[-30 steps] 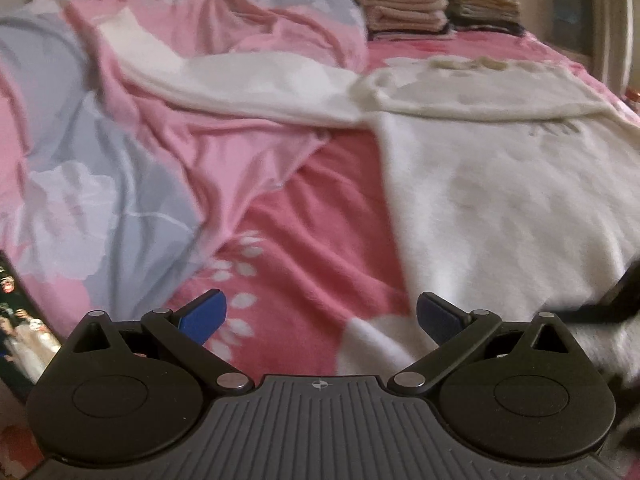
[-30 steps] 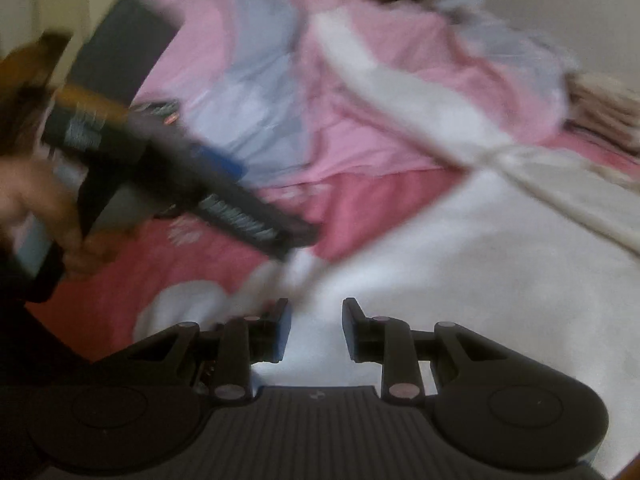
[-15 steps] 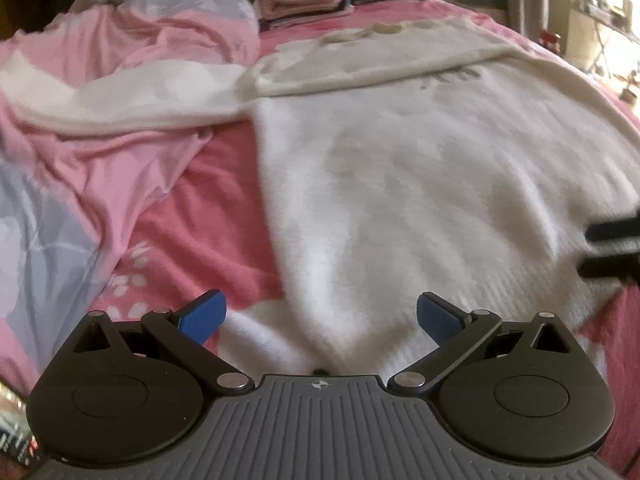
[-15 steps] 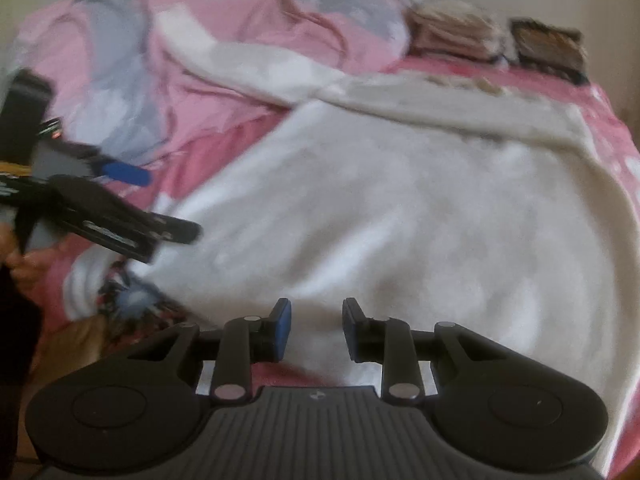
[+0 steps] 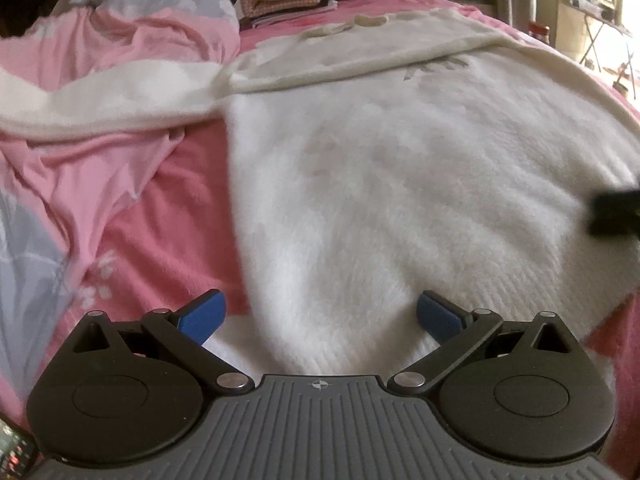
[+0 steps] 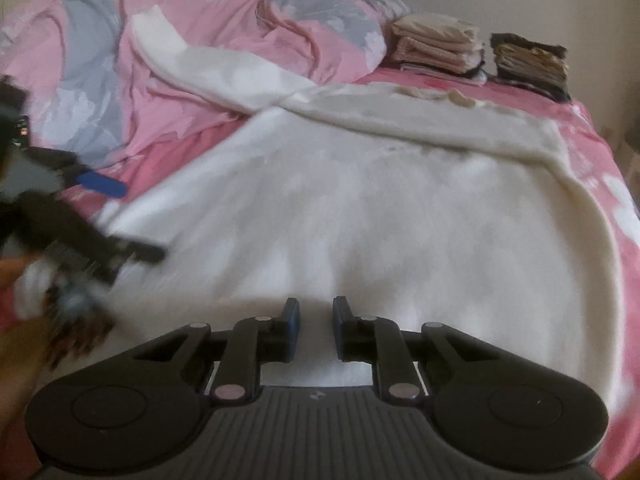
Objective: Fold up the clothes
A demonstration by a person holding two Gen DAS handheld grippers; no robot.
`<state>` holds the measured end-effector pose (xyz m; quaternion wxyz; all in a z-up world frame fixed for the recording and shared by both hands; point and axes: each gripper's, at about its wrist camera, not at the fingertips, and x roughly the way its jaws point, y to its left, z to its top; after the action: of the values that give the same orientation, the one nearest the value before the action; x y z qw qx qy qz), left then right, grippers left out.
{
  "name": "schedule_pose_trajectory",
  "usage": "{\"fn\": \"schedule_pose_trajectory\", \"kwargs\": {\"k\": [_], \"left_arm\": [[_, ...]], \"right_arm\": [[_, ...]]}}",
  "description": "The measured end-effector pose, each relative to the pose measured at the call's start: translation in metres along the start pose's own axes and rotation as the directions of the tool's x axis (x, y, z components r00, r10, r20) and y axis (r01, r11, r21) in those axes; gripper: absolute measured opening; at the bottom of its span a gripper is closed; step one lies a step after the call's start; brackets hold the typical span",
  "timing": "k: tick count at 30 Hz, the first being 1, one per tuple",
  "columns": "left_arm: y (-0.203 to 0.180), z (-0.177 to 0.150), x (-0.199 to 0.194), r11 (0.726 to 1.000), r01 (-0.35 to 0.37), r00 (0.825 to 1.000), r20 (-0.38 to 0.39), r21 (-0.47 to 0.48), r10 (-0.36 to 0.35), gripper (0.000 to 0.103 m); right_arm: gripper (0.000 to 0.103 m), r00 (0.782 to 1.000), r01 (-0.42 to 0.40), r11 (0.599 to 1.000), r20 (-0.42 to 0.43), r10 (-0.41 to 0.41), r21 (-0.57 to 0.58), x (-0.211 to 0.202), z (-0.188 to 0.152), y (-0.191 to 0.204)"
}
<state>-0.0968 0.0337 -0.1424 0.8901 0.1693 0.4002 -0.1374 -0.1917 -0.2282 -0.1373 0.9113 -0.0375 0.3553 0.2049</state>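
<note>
White fleece garment (image 5: 400, 184) is seen spread flat over the pink bed (image 5: 168, 216), its near hem lying just in front of both cameras and its far part reaching toward the head of the bed. One sleeve (image 6: 224, 68) is stretched out to the left over a crumpled pink and grey duvet (image 6: 92, 92); the other sleeve appears folded across the upper body of the garment.

The left tongs (image 5: 320, 314) are held wide open above the near left edge of the garment, with nothing between the blue pads (image 5: 202, 314); whether the fabric is touched cannot be told. In the right wrist view the left tongs (image 6: 132, 224) are seen blurred at the left, over the garment's left edge.

The right tongs (image 6: 316, 326) are held over the near hem toward the right, the jaws drawn close but with a narrow gap left between them, and no fabric is gripped. In the left wrist view only a dark, blurred tip of the right tongs (image 5: 612, 214) is shown at the right edge.

Two stacks of folded clothes (image 6: 436, 46) are set at the far end of the bed, well apart from the garment.
</note>
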Motion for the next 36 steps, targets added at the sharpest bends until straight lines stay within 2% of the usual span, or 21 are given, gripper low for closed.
{"fn": "schedule_pose_trajectory", "kwargs": {"k": [2, 5, 9, 11, 15, 20, 22, 25, 29, 36], "left_arm": [[0.000, 0.000, 0.000, 1.000, -0.002, 1.000, -0.004, -0.002, 0.002, 0.103], [-0.001, 0.000, -0.001, 1.000, -0.006, 1.000, -0.010, -0.005, 0.006, 0.103], [-0.001, 0.000, -0.001, 1.000, -0.010, 1.000, -0.017, -0.010, 0.010, 0.103], [-0.002, 0.000, -0.002, 1.000, -0.013, 1.000, -0.021, -0.012, 0.012, 0.103], [-0.001, 0.000, -0.001, 1.000, -0.010, 1.000, -0.026, -0.023, 0.009, 0.103], [0.002, -0.002, 0.000, 0.999, -0.001, 1.000, -0.031, -0.046, -0.001, 0.103], [0.002, -0.003, 0.000, 0.998, 0.003, 0.999, -0.035, -0.062, -0.005, 0.103], [0.003, -0.003, 0.001, 0.997, 0.003, 0.999, -0.041, -0.082, -0.006, 0.103], [0.001, -0.002, 0.000, 0.997, -0.008, 0.999, -0.045, -0.072, 0.004, 0.103], [0.001, -0.002, 0.000, 0.996, -0.019, 0.998, -0.056, -0.091, 0.014, 0.103]], "right_arm": [[0.018, 1.000, -0.002, 1.000, -0.011, 0.002, -0.001, -0.015, -0.006, 0.002], [0.018, 1.000, 0.013, 0.999, 0.006, -0.013, -0.030, -0.018, 0.004, 0.002], [0.018, 0.998, 0.002, 1.000, 0.069, -0.002, 0.001, 0.006, 0.034, -0.001], [0.018, 0.998, -0.021, 1.000, 0.066, 0.023, -0.019, 0.025, 0.042, 0.006], [0.019, 0.997, -0.079, 0.995, 0.007, 0.080, -0.061, 0.041, 0.032, 0.024], [0.019, 0.992, -0.127, 0.991, -0.006, 0.127, -0.041, 0.004, 0.006, 0.027], [0.019, 0.997, -0.078, 0.997, 0.015, 0.078, -0.014, -0.011, 0.005, 0.018], [0.019, 0.998, 0.037, 0.994, 0.042, -0.042, 0.103, -0.018, 0.012, -0.015], [0.020, 0.982, 0.185, 0.964, -0.012, -0.186, 0.189, -0.013, 0.010, -0.048], [0.024, 0.969, 0.242, 0.925, -0.031, -0.244, 0.291, -0.032, -0.006, -0.046]]}}
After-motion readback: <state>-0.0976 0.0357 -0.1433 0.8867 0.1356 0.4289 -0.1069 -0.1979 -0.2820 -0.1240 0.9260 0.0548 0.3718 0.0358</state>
